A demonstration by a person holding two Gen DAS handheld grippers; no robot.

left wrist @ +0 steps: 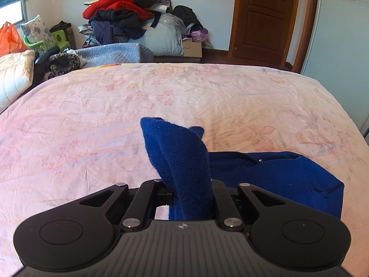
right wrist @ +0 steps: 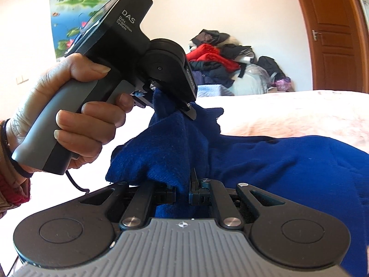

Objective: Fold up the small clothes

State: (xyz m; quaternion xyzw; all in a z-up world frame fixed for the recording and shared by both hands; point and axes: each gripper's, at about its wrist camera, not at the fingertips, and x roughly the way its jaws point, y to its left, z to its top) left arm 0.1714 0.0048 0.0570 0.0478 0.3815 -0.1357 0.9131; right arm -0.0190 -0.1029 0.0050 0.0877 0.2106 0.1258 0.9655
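Observation:
A dark blue knitted garment (left wrist: 276, 175) lies on the pink floral bed sheet (left wrist: 92, 120). My left gripper (left wrist: 191, 198) is shut on a bunched edge of it, and a fold of cloth stands up between the jaws. In the right wrist view my right gripper (right wrist: 183, 194) is shut on another part of the same blue garment (right wrist: 288, 170). The left gripper (right wrist: 182, 108) shows there too, held in a hand above and left of the right one, pinching the cloth close by. The rest of the garment hangs to the right.
A pile of red, black and dark clothes (left wrist: 124, 16) sits on bedding beyond the bed. A white quilt (left wrist: 13, 78) and an orange bag (left wrist: 9, 39) are at the left. A brown wooden door (left wrist: 263, 16) stands at the back right.

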